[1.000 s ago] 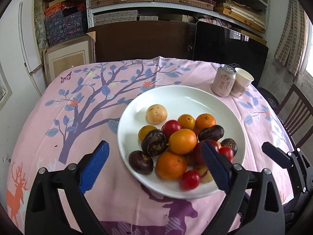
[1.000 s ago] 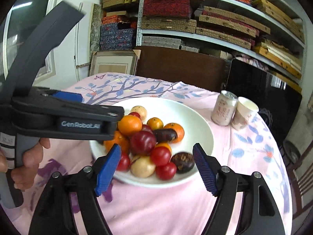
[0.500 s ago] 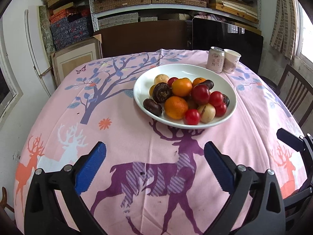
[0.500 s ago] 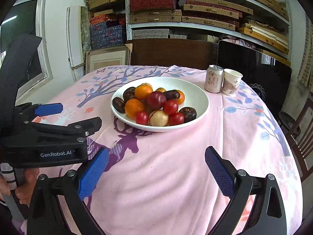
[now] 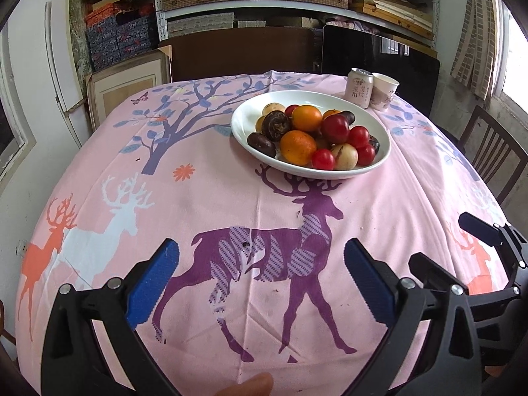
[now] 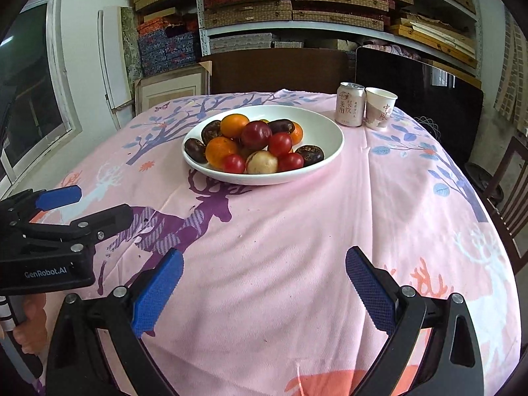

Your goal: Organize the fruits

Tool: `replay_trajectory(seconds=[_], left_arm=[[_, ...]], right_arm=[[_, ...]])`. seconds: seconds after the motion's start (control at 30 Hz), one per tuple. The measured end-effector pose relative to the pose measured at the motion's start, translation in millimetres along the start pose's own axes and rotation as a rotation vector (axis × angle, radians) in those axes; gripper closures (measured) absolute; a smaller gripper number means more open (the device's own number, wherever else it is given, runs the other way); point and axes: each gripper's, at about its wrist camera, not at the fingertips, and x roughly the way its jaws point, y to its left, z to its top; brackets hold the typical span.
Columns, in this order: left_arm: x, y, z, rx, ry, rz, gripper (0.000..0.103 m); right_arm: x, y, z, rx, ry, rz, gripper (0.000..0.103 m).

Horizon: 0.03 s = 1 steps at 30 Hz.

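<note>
Apparently both left tongs (image 5: 260, 280) and right tongs (image 6: 262, 283) are hanging released and empty near the surface (image 6: 297, 231) edge, fruits (image 6: 254, 147) sitting piled in the far bowl (image 6: 330, 151).

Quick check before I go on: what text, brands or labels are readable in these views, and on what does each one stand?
"GenRobot.AI": white lettering on the side of the left tool, seen from the right wrist.
"中国风": brown characters down the paper cup.
Can: large vertical Chinese characters, seemingly "米稻" and "呈茂", too blurred to be sure; the small print beside them is unreadable.
Shelf boxes: no legible text.
</note>
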Motion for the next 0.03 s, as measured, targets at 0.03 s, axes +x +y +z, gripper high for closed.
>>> replay_trajectory(seconds=[0.03], left_arm=[[2.2,2.0,-0.7,-0.005,0.006,-0.001,0.005]], right_arm=[[1.0,-0.8,-1.3,0.004,0.005,0.001,0.004]])
